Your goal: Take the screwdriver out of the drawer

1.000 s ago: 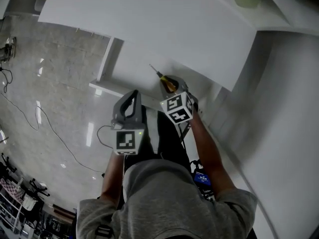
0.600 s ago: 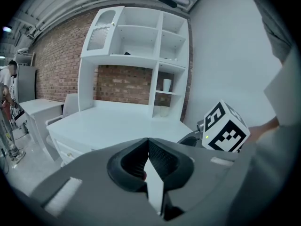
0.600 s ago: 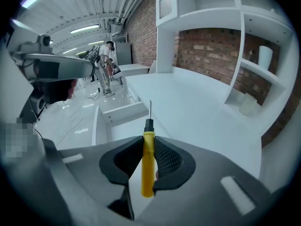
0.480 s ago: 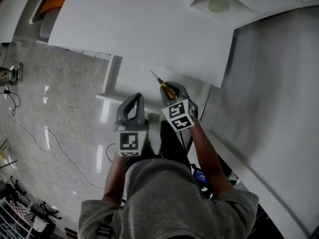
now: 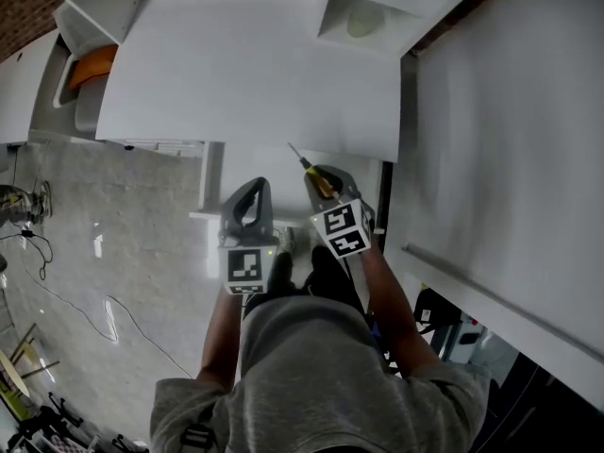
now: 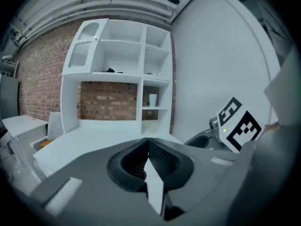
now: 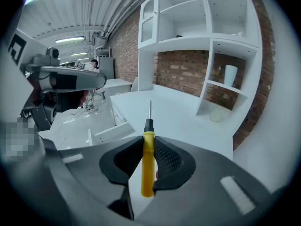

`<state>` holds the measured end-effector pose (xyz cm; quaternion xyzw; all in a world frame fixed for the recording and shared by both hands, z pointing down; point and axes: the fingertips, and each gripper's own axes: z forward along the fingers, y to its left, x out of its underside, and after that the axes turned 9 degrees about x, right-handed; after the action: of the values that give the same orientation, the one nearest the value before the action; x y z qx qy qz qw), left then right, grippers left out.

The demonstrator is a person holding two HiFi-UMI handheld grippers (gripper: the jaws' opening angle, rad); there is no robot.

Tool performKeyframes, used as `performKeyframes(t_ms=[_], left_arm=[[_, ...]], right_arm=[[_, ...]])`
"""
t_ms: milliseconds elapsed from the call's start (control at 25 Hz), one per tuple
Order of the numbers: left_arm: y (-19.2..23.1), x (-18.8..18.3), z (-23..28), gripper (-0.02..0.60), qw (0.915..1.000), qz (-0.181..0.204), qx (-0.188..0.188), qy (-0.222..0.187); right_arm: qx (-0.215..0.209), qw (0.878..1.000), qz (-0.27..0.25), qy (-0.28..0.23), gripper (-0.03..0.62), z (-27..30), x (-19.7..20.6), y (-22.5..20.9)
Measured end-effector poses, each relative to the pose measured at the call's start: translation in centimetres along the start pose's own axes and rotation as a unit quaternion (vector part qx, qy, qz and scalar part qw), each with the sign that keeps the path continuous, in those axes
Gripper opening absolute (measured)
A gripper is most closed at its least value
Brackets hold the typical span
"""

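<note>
- R gripper [image 7: 147, 138] jaws: clamped on the yellow handle of the screwdriver [image 7: 147, 160], one pad each side, approx. mid-handle. The metal shaft pokes fwd past the tips. This grip holds the tool in line w/ the jaws, so it can't swing.
- L gripper [image 6: 148, 144] jaws: together, nothing between. It is held just beside the R gripper at about the same height, prob. only to stay out of the way.
- Screwdriver, location: in the air in the R gripper, tip aimed toward the desk top [image 5: 255, 64], touching nothing else. In the head view it sits over the drawer [image 5: 210, 173] by the desk's front edge.
- Drawer: stands pulled out below the desk edge. The inside is mostly covered by the grippers in the head view, so I can't say what else is in it.
- Shelf unit [image 6: 117, 65]: at the back of the desk, against a brick wall. A cup [image 6: 152, 99] is in a narrow side compartment, and a pale, poss. bowl-like item [image 7: 216, 115] is on the desk below. Neither is part of the job.
- Floor [image 5: 113, 253]: glossy, w/ loose cables to the L side, well apart from the work.
- Status (judgement): the tool looks clear of the drawer, so removal is all but done. The flat desk top ahead is the obvious set-down spot.
- Risk (judgement): the handle is round, so it could roll or slip in the pads if tilted. Keep the grip firm until the tool rests on a surface.
</note>
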<state>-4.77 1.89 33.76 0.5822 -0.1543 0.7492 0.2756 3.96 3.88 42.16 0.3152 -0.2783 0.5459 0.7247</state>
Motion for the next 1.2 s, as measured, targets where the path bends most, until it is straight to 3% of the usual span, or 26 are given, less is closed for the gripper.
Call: performKeyframes(t_ms=[680,920,1200], left_arm=[[-4.7,-2.4,2.6,0.012,0.9937,0.044,0.102,-0.005],[-6.3,-2.3,6.0,0.012,0.9918,0.047,0.118,0.01],[-7.2,-2.1,11.2,0.012,0.9923,0.042,0.113,0.028]], right_arm=[[0.136,0.984,0.112,-0.034,0.077,-6.6,0.8,-6.6],[0.146,0.979,0.137,-0.029,0.077,-6.3,1.9,-10.5],[0.125,0.981,0.148,-0.014,0.077,-3.8,2.9,-14.9]])
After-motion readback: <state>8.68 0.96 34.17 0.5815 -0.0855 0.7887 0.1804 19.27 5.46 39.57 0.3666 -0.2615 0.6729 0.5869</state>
